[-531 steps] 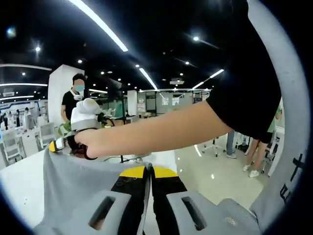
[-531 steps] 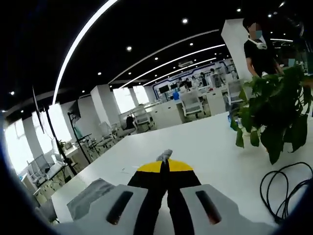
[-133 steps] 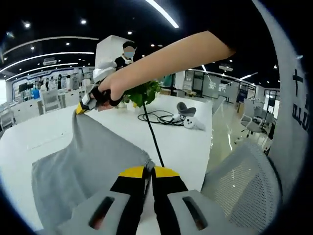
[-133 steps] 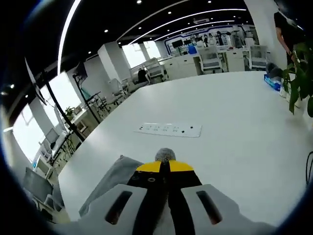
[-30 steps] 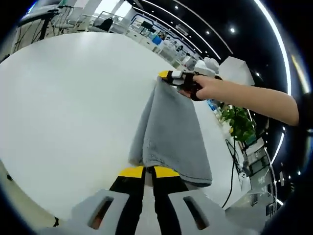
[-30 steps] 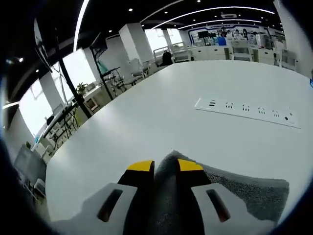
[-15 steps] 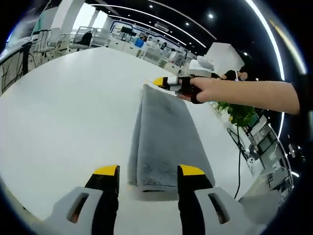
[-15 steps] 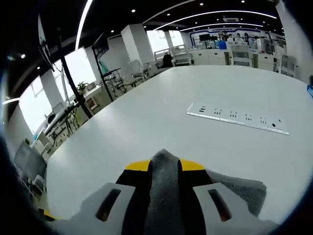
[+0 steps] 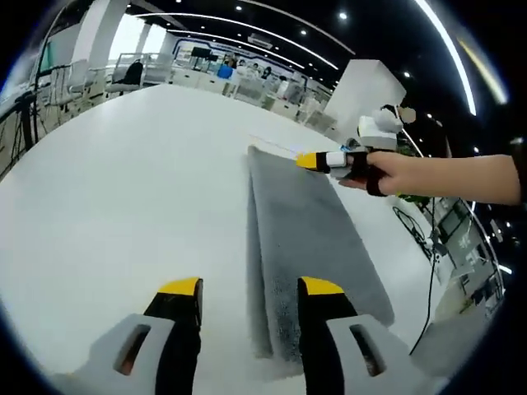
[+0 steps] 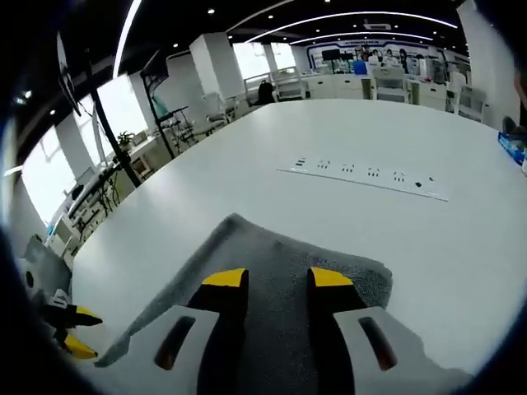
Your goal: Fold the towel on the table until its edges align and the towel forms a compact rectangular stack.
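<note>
We see the grey towel [image 9: 309, 239] lying folded in a long strip on the white worktop [image 9: 123, 189]. Our left hand-held gripper [image 9: 251, 290] hovers spread at its near end, which the jaws partly hide; our right hand-held gripper [image 10: 269, 281] hovers spread above the far end.

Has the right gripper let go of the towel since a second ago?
Yes. The right gripper now stands open above the towel, which lies flat on the table.
</note>
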The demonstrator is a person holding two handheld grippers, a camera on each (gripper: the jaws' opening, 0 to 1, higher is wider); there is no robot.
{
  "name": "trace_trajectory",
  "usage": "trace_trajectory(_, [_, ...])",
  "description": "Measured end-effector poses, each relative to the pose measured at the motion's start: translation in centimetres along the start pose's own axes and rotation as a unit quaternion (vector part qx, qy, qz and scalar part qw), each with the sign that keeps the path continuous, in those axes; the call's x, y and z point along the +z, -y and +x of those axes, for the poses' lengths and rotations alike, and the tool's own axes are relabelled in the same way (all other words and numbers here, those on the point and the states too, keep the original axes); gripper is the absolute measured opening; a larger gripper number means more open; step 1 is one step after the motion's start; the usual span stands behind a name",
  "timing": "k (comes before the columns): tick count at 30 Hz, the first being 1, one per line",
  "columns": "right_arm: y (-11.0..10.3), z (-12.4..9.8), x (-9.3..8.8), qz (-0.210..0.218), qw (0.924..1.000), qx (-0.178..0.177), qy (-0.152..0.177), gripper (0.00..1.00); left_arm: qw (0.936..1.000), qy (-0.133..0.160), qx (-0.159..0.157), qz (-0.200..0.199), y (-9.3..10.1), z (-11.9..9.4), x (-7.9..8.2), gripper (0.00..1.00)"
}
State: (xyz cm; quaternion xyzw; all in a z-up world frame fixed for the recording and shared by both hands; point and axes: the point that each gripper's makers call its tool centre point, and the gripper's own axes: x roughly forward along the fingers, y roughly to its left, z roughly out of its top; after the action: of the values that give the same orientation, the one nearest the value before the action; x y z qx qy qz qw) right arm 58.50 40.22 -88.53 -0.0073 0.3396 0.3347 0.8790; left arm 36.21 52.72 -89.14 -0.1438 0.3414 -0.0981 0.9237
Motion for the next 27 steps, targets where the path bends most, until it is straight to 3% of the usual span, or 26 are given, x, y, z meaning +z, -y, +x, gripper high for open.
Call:
trace_trajectory(8, [1.5,-2.4,-3.3,0.009,0.9994,-0.034,-0.001,0.28,0.9982,-0.027,0.002,0.053,-0.6,2.8,0.2,0.43])
trace_trajectory(19, [1.1,-6.0,-6.1,0.015,0.9985,-0.052,0.012,0.25,0.9967,-0.017,0.003,0.079,-1.0,4.5,1.5,0.36])
trace_trajectory(22, [0.9,-7.0,-7.2,0.032,0.9978,-0.056,0.015,0.25,0.9949,-0.01,0.025,0.097,-1.6,4.8,2.0,0.31])
trace_trajectory(27, [0.6,-8.4,-9.2,0.062,0.9964,-0.056,0.013,0.24,0.9931,-0.011,0.032,0.112,-1.5,5.4,2.5,0.27])
